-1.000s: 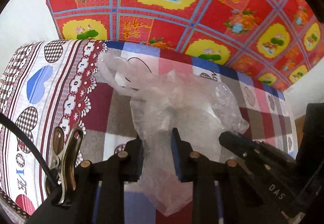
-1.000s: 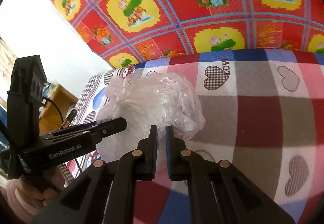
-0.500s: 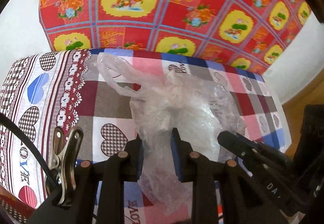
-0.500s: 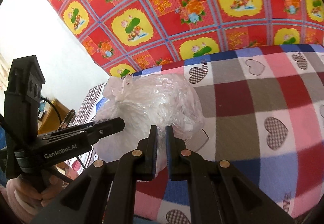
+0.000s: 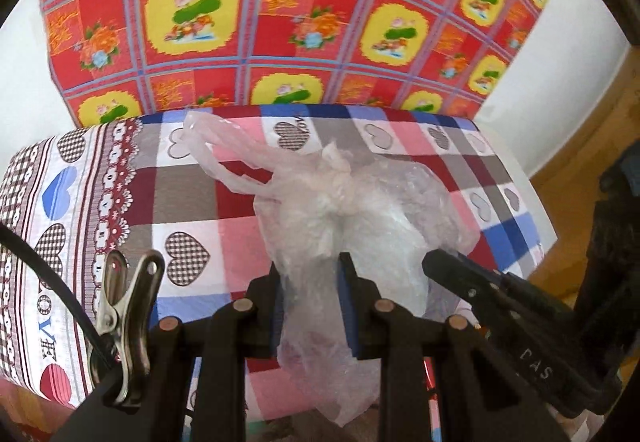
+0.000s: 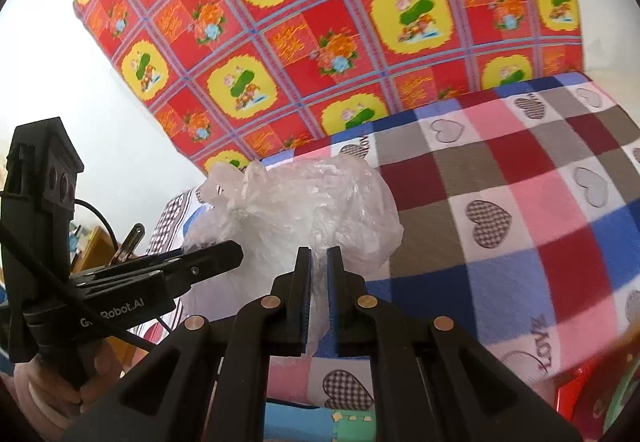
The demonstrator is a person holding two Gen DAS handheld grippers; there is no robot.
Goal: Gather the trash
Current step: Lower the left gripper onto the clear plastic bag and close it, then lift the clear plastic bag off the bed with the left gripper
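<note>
A clear plastic bag [image 5: 360,218] stuffed with crumpled clear film hangs in the air in front of the checked heart-print bedcover [image 5: 192,198]. Its knotted handles trail up to the left. My left gripper [image 5: 310,274] is shut on the bag's lower left part. My right gripper [image 6: 318,262] is shut on the bag [image 6: 304,202] at its lower right edge. In the left wrist view the right gripper's finger [image 5: 460,270] shows at the right of the bag. In the right wrist view the left gripper [image 6: 216,258] shows at the left.
A red and yellow flowered cloth [image 5: 280,22] hangs behind the bed against a white wall. Wooden floor [image 5: 580,162] shows to the right of the bed. A metal clip [image 5: 120,314] and a black cable hang on my left gripper. A wooden piece of furniture [image 6: 92,242] stands at the left.
Both grippers have pulled back and up from the bed with the bag held between them. More of the bedcover and its front edge shows now.
</note>
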